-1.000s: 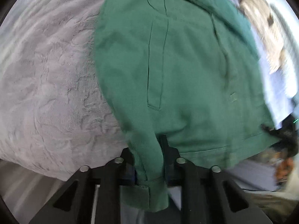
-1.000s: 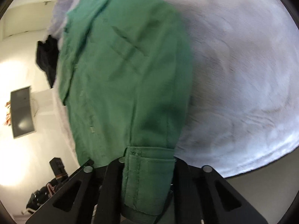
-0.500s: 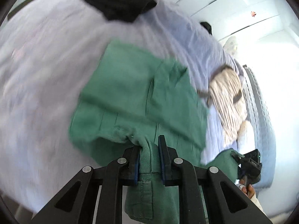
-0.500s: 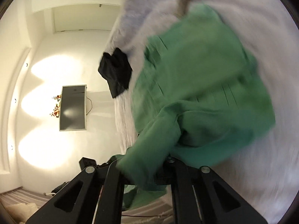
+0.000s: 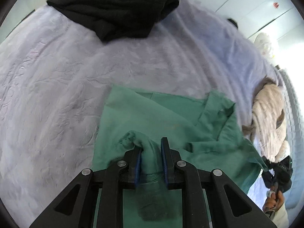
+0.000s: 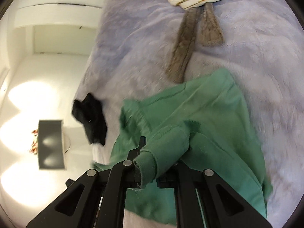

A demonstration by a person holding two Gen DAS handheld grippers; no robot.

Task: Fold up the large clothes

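A green garment (image 5: 161,117) lies partly folded over itself on a pale lilac blanket (image 5: 57,87). My left gripper (image 5: 151,152) is shut on a bunched hem of the green garment, low over the bed. In the right wrist view the green garment (image 6: 209,117) drapes forward from my right gripper (image 6: 161,157), which is shut on a thick hem corner; the cloth hides its right finger. My right gripper also shows at the far right of the left wrist view (image 5: 273,169), holding the garment's other end.
A black garment (image 5: 117,5) lies at the far end of the bed, also in the right wrist view (image 6: 91,119). A cream striped garment (image 5: 269,117) with grey-brown straps (image 6: 186,43) lies to the right. White wall and a dark screen (image 6: 50,144) are beyond the bed's edge.
Both grippers have carried the held hem forward over the garment, folding it in half. The garment now lies doubled on the blanket, and the far end of the bed has come into view.
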